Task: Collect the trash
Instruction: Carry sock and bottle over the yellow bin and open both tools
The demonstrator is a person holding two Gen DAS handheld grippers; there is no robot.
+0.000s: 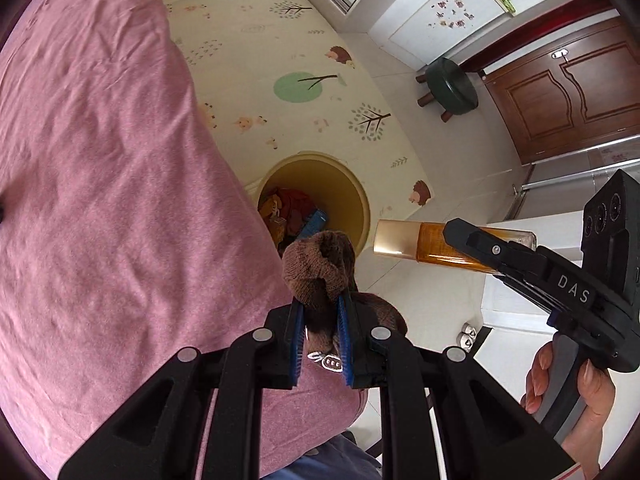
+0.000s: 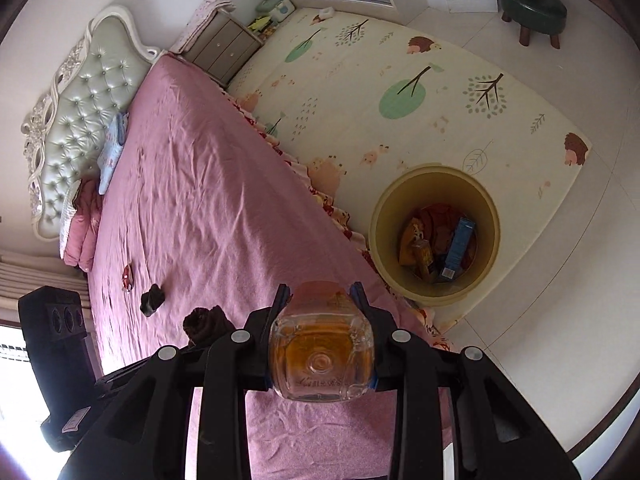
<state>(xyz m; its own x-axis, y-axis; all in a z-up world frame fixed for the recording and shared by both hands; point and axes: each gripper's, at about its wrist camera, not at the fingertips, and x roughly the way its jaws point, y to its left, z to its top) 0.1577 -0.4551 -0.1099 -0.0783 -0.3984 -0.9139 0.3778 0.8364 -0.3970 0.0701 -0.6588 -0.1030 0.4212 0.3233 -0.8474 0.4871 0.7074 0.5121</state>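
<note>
My left gripper is shut on a brown sock and holds it over the edge of the pink bed, just short of the yellow trash bin. My right gripper is shut on an amber glass bottle with a gold cap, held sideways beside the sock. The bin stands on the floor by the bed and holds wrappers and a blue box. The sock also shows in the right wrist view.
The pink bed carries a small black object and a small red object. A patterned play mat covers the floor. A green stool stands near a wooden door. A nightstand stands by the headboard.
</note>
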